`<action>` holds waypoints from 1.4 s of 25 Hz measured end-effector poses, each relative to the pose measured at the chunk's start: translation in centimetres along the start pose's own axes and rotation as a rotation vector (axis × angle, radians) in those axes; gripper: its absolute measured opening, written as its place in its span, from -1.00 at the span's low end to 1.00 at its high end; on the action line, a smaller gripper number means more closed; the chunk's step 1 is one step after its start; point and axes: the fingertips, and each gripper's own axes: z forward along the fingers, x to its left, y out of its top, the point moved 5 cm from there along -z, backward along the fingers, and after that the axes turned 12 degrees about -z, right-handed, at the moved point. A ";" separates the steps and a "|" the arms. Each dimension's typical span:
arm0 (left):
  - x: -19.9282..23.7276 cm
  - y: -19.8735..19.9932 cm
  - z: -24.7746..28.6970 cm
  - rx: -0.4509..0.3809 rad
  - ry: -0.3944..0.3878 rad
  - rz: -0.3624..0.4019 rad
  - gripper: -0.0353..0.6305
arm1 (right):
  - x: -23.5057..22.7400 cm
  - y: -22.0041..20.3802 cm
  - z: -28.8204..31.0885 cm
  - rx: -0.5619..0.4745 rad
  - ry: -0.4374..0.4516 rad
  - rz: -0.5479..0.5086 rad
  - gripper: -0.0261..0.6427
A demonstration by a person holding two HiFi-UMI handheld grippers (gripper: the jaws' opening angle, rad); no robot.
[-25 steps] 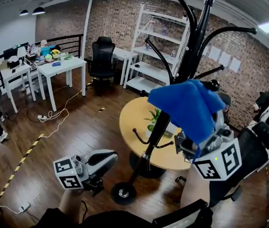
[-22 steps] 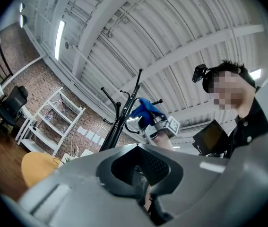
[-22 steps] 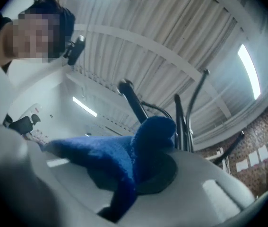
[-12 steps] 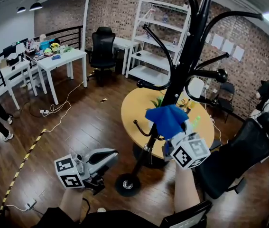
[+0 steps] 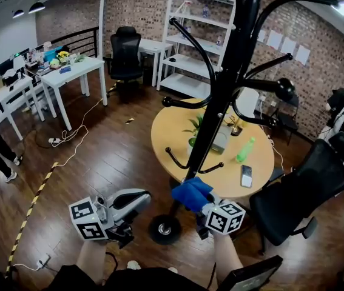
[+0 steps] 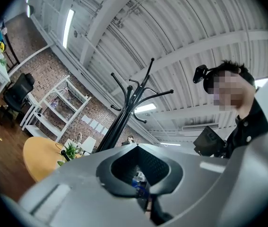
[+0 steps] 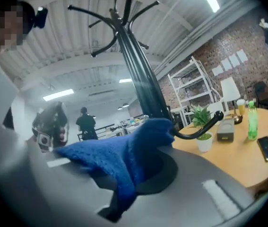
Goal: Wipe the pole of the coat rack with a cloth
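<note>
Brick-walled office, wooden floor (image 5: 99,162): the coat rack pole (image 5: 211,123) stands upright, its long axis rising in the head view from the base (image 5: 161,228) toward 1 o'clock. The right gripper (image 5: 197,204) has its jaws clamped on a blue cloth (image 5: 190,194), low against the pole. The left gripper (image 5: 136,200), at the base's 9 o'clock, has its jaws closed and empty.

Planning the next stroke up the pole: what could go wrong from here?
The coat rack stands on a small round base and the left gripper isn't steadying it: a hard push could tip it. The blue cloth in the right gripper could snag on the low hooks.
</note>
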 end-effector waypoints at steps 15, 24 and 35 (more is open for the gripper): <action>0.0 1.4 -0.9 -0.035 0.000 0.045 -0.92 | -0.2 9.2 0.3 -0.174 -0.215 -0.325 -0.86; -0.9 3.8 -3.0 -0.099 -0.020 0.112 -0.91 | 3.3 26.8 -2.3 -0.528 -0.250 -0.548 -0.86; -1.6 4.7 -2.6 -0.107 -0.060 0.141 -0.91 | 15.0 35.0 -11.4 -0.853 -0.049 -0.692 -0.86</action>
